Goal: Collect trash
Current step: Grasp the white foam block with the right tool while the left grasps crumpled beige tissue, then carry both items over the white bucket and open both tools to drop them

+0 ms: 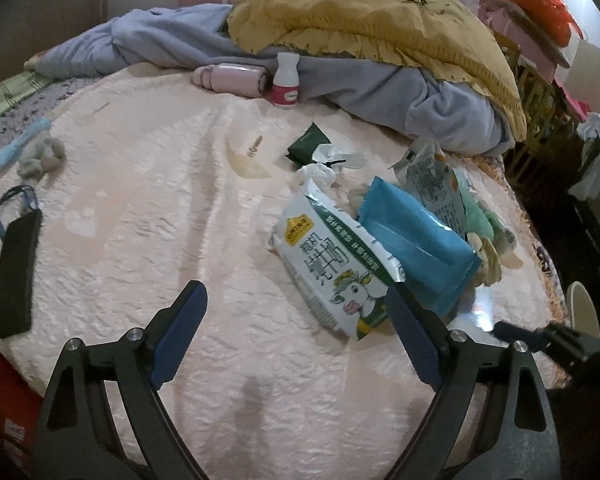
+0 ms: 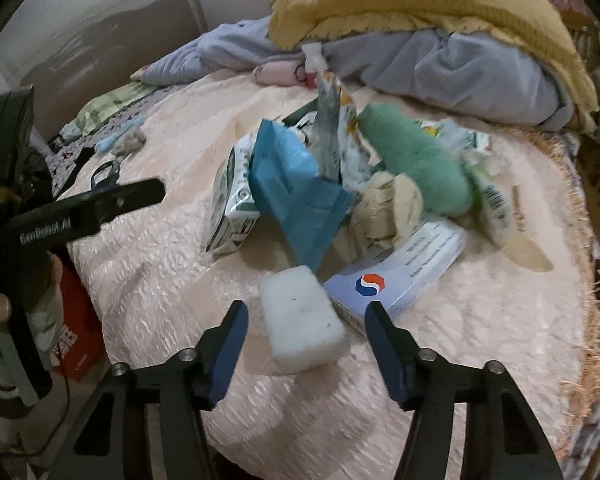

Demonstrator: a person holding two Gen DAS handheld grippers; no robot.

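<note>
Two handheld grippers are hovering over a pink quilted bedspread (image 1: 140, 208) strewn with litter. The left gripper (image 1: 296, 332) is standing with its jaws wide apart and nothing between them, its right finger just beside the near corner of a white-and-green milk powder bag (image 1: 328, 264). Overlapping that bag on the right is lying a blue plastic pouch (image 1: 416, 240), with crumpled white tissue (image 1: 320, 172) and a dark green packet (image 1: 308, 144) just beyond. The right gripper (image 2: 306, 320) is pointing down at a white foam block (image 2: 300, 320), which is sitting between its blue fingers (image 2: 228, 348); the jaws are set narrower than the left pair's, and the pads are not touching the foam. Just right of the block a white medicine box (image 2: 400, 276) with a red-and-blue logo is resting flat. Behind it are piled the blue pouch, a green plush toy (image 2: 416, 164) and crumpled paper (image 2: 384, 208). At the far edge, a yellow blanket (image 1: 364, 12) is lying over grey bedding (image 1: 380, 80), near a small white bottle (image 1: 286, 80).
</note>
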